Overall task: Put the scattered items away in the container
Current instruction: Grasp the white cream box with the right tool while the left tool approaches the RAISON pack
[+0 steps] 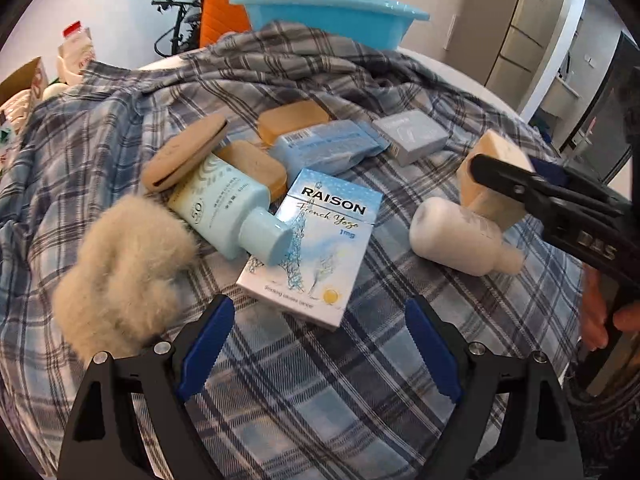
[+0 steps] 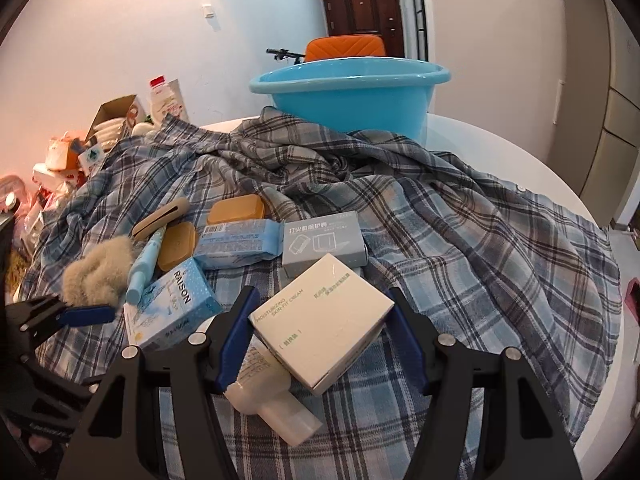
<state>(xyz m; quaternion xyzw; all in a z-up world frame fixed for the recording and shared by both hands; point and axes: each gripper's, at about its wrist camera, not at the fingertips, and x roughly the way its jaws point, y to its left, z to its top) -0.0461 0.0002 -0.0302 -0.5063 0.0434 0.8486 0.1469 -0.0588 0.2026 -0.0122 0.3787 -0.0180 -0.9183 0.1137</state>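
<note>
the right gripper (image 2: 320,340) has its two blue pads pressed on the sides of the white cream box (image 2: 320,320), so it is clamped on the box, and the left gripper (image 1: 320,344) is wide apart with nothing in it, just in front of the raison box (image 1: 316,240). to do this step well, i think it should keep the squeeze steady, lift the cream box straight up off the white bottle (image 2: 264,392) under it, and carry it over the rim of the blue tub (image 2: 352,84) at the far side of the checked cloth (image 2: 480,240). the cream box sits near the gripper, far from the tub, tipped up on the bottle with one corner pointing back at the camera and its long side running across, from pad to pad.
</note>
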